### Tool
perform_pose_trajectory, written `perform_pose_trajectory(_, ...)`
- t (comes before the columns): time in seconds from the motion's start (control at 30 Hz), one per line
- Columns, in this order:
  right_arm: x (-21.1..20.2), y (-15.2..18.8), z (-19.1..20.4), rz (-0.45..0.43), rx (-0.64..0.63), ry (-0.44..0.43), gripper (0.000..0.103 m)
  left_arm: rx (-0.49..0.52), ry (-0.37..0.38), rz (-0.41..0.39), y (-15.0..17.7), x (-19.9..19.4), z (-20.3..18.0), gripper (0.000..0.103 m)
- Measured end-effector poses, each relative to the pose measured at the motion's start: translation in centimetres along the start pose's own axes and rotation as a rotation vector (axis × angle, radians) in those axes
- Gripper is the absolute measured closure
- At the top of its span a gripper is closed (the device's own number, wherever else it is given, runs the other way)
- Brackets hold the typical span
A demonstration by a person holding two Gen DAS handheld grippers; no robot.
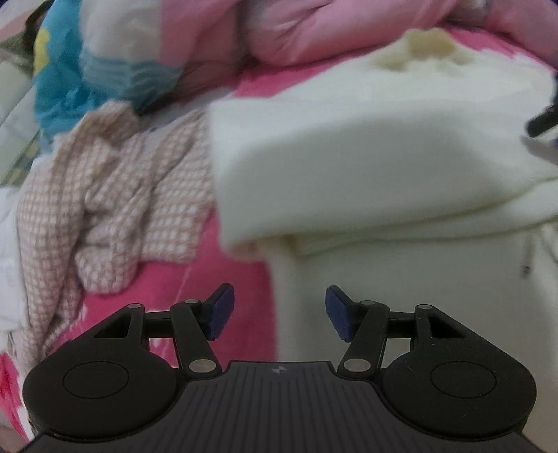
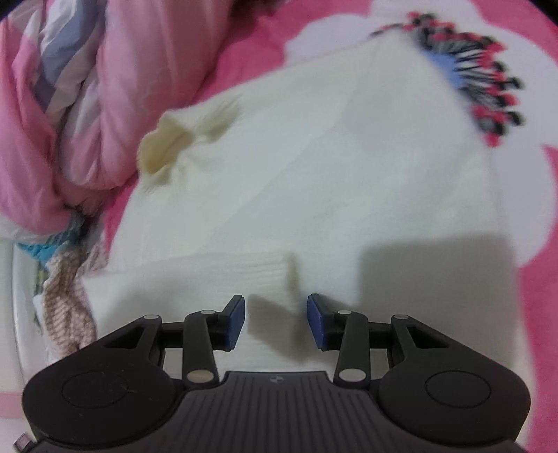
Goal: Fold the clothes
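Observation:
A cream-white garment (image 1: pixel 366 167) lies partly folded on a pink bedspread (image 1: pixel 223 306), with a sleeve folded across its body. It also fills the right wrist view (image 2: pixel 314 181), collar (image 2: pixel 167 143) at the upper left. My left gripper (image 1: pixel 277 313) is open and empty just above the garment's near left edge. My right gripper (image 2: pixel 275 322) is open and empty over the garment's ribbed hem (image 2: pixel 244 275). A dark part of the right gripper shows at the right edge of the left wrist view (image 1: pixel 544 120).
A brown-and-white checked garment (image 1: pixel 115 205) lies crumpled left of the white one. A blue patterned cloth (image 1: pixel 69 80) and a pink quilt (image 1: pixel 314 31) pile up behind; the quilt also shows in the right wrist view (image 2: pixel 69 104). The bedspread has a large flower print (image 2: pixel 470 76).

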State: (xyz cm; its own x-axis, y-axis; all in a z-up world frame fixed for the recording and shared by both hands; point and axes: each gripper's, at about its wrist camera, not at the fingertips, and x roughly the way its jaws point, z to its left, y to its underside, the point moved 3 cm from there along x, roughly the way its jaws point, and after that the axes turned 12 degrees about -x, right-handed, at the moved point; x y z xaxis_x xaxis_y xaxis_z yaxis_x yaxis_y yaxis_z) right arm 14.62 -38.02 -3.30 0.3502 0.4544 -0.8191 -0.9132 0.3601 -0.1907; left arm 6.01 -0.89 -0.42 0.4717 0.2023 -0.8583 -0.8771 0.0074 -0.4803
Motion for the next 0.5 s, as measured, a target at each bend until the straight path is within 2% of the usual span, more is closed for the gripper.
perform_pose_trajectory(0.07, 0.1, 0.1, 0.8, 0.004, -0.027, -0.003, 0.065, -0.029, 0.003, -0.011, -0.4, 0.8, 0.3, 0.045)
perform_pose_trajectory(0.17, -0.8, -0.1, 1.2, -0.021, -0.03, 0.001, 0.077, -0.071, 0.009, -0.029, -1.1, 1.8, 0.7, 0.044)
perform_pose_trajectory(0.23, -1.4, -0.3, 1.4, -0.038, -0.032, 0.005, 0.092, -0.091, 0.012, -0.042, -1.5, 2.3, 0.8, 0.043)
perform_pose_trajectory(0.43, -3.2, -0.8, 2.2, -0.088, -0.039, 0.014, 0.096, -0.099, 0.021, -0.061, -2.3, 2.5, 0.6, 0.042)
perform_pose_trajectory(0.5, -4.7, -1.3, 1.9, -0.116, -0.045, 0.051, 0.096, -0.099, 0.029, -0.06, -2.2, 2.2, 0.7, 0.042)
